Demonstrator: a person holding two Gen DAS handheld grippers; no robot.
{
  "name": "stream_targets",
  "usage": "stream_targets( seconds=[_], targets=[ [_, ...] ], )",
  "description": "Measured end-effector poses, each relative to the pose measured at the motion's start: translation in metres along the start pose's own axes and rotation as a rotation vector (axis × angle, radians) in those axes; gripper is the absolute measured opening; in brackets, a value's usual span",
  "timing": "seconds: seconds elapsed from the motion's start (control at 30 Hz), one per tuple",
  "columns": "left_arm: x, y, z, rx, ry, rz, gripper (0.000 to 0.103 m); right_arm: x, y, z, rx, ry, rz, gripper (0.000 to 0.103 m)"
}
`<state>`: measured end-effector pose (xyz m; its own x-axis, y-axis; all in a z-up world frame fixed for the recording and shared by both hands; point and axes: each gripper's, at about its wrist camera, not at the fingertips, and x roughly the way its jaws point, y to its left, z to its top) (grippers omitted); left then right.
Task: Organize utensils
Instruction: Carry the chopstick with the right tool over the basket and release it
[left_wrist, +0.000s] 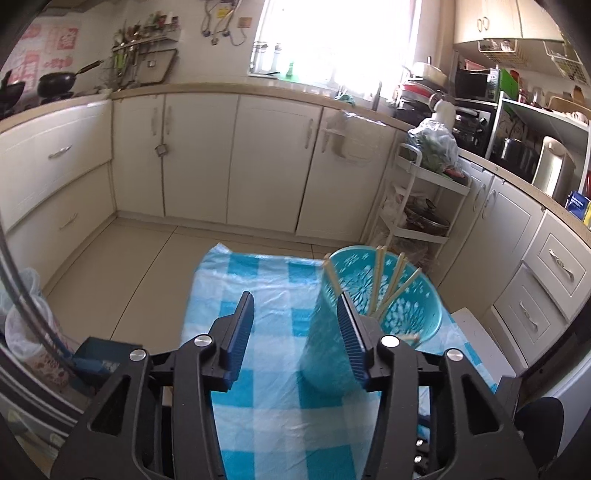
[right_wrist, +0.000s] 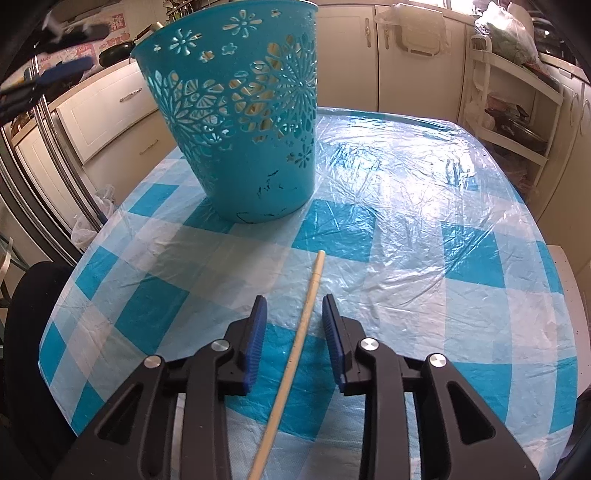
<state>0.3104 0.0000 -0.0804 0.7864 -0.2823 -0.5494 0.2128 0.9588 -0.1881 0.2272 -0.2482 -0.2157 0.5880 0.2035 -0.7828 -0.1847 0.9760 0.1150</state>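
- The turquoise plastic basket (right_wrist: 243, 122), round and tapered with cut-out flower holes, stands on the checked plastic tablecloth (right_wrist: 406, 236).
- Several wooden chopsticks (left_wrist: 388, 284) lean inside the basket.
- The left gripper (left_wrist: 295, 325) is open beside the basket's outer wall; perhaps one pad touches it.
- The right gripper (right_wrist: 293, 317) is open astride a smooth pale chopstick (right_wrist: 295, 347) lying in front of the basket.

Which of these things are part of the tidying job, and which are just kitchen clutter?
Part of the job:
- teal basket
- chopsticks in the basket
- loose chopstick on the checked tablecloth

Just lying about:
- wok
- white trolley
- cabinets
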Motion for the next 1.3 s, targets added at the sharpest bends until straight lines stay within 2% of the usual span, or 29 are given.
stream_targets(
  seconds=[0.13,0.23,0.27,0.3,0.33,0.4,0.5,0.67,0.9,1.1,1.3],
  targets=[
    [0.007,0.018,-0.027,-0.044,0.058,0.007,0.047,0.002,0.004,0.001,-0.02,0.006,-0.043,0.027],
    [0.015,0.026,-0.043,-0.058,0.09,0.008,0.047,0.002,0.006,0.001,-0.042,0.009,-0.075,0.019],
    [0.018,0.026,-0.05,-0.054,0.1,0.011,0.047,0.002,0.006,0.001,-0.048,0.01,-0.078,0.011],
    [0.021,0.027,-0.055,-0.049,0.108,0.013,0.047,0.002,0.007,0.001,-0.052,0.012,-0.081,0.007],
    [0.024,0.026,-0.061,-0.045,0.117,0.014,0.047,0.001,0.007,0.001,-0.052,0.013,-0.083,0.006],
    [0.03,0.026,-0.072,-0.041,0.133,0.018,0.047,-0.002,0.002,0.0,-0.028,0.014,-0.067,0.005],
    [0.04,0.028,-0.088,-0.041,0.163,0.022,0.047,-0.016,-0.011,0.002,0.062,-0.021,0.025,0.005],
    [0.058,0.034,-0.112,-0.056,0.227,0.028,0.047,-0.062,-0.026,0.019,0.177,-0.163,0.202,0.005],
    [0.067,0.031,-0.123,-0.043,0.254,0.032,0.049,-0.116,-0.025,0.069,0.238,-0.362,0.343,0.005],
    [0.07,0.025,-0.127,-0.017,0.263,0.028,0.05,-0.128,-0.012,0.137,0.219,-0.522,0.371,0.005],
    [0.07,0.022,-0.129,-0.005,0.267,0.024,0.051,-0.106,-0.001,0.202,0.233,-0.638,0.309,0.006]
  ],
)
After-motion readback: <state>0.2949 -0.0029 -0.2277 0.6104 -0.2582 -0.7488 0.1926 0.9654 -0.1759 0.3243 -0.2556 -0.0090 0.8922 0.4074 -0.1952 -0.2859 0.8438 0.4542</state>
